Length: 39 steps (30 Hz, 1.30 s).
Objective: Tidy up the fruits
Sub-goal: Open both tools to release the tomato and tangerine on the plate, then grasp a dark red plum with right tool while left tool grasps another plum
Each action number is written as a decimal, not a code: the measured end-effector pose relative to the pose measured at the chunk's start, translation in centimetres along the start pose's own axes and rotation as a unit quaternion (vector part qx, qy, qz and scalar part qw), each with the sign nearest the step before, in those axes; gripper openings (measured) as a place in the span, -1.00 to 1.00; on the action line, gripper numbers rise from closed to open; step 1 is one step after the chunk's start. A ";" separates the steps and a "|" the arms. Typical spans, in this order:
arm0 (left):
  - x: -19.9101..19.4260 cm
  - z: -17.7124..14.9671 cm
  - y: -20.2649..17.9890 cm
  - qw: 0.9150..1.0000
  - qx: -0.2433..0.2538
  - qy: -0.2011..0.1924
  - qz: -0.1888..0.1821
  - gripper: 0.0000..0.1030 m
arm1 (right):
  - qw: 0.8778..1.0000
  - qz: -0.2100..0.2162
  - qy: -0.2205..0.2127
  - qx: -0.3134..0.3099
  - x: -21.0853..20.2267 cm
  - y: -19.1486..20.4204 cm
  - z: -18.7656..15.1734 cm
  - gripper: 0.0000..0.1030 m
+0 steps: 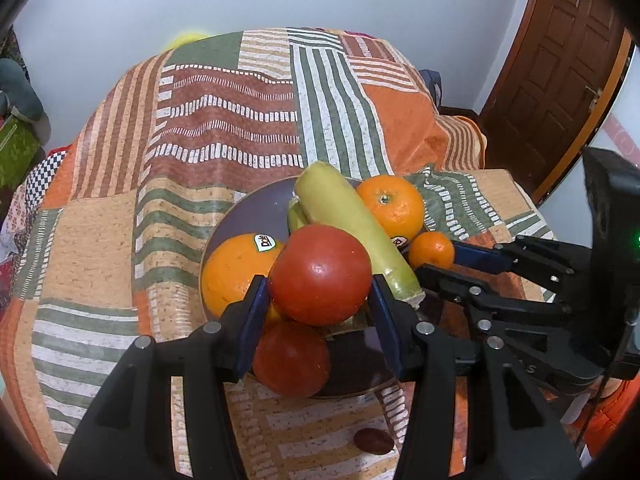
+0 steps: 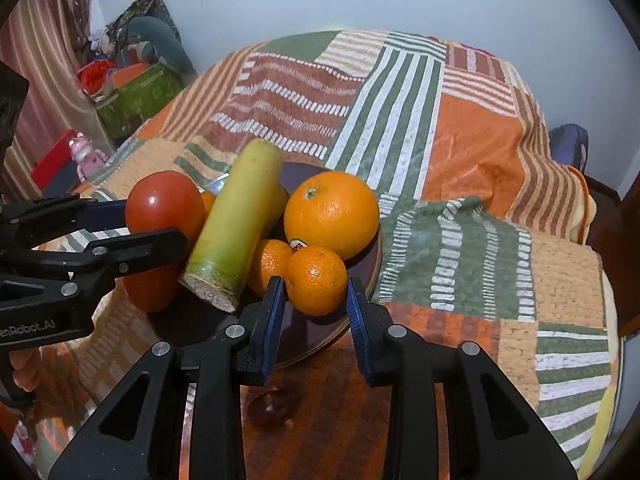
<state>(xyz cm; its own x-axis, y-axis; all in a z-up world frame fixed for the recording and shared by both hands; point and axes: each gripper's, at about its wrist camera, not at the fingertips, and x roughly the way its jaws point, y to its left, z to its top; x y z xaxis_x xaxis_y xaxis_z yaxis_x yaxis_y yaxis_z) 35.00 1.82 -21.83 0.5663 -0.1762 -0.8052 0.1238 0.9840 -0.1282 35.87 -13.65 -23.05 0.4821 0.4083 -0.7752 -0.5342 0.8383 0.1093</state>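
A dark round plate (image 1: 256, 208) (image 2: 372, 256) holds a pile of produce: a pale green zucchini (image 1: 356, 224) (image 2: 236, 220), a large orange with a sticker (image 1: 236, 268), another large orange (image 1: 390, 206) (image 2: 332, 214), and a second tomato (image 1: 292, 360). My left gripper (image 1: 320, 300) (image 2: 132, 220) is shut on the upper red tomato (image 1: 320, 274) (image 2: 164, 204). My right gripper (image 2: 316, 300) (image 1: 436, 256) is shut on a small mandarin (image 2: 316, 280) (image 1: 432, 250). Another mandarin (image 2: 272, 264) lies beside it.
The plate stands on a patchwork cloth (image 1: 224, 128) (image 2: 460, 160) over a table. A small dark brown object (image 1: 374, 440) (image 2: 272, 402) lies on the cloth in front of the plate. A wooden door (image 1: 560, 60) is at the right; clutter and a green box (image 2: 136, 96) at the left.
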 end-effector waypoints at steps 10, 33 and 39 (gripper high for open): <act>-0.3 0.0 0.4 1.000 -0.017 0.008 -0.010 0.09 | 1.000 -0.005 0.005 0.009 0.0 -0.5 0.3 -0.25; -6.3 -4.4 -0.4 0.999 0.029 -0.015 0.004 0.09 | 1.000 -0.002 0.012 -0.017 -4.2 1.7 -4.2 -0.23; -5.1 -6.6 -0.9 0.999 0.032 0.011 -0.009 0.09 | 0.999 0.006 0.039 -0.021 -2.4 2.4 -5.2 -0.23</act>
<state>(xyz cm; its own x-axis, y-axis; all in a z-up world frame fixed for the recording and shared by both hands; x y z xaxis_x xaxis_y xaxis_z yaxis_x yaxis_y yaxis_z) 26.57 1.97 -21.44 0.5453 -0.1916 -0.8161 0.1860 0.9769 -0.1051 29.88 -14.48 -24.16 0.4207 0.3876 -0.8202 -0.5684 0.8173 0.0946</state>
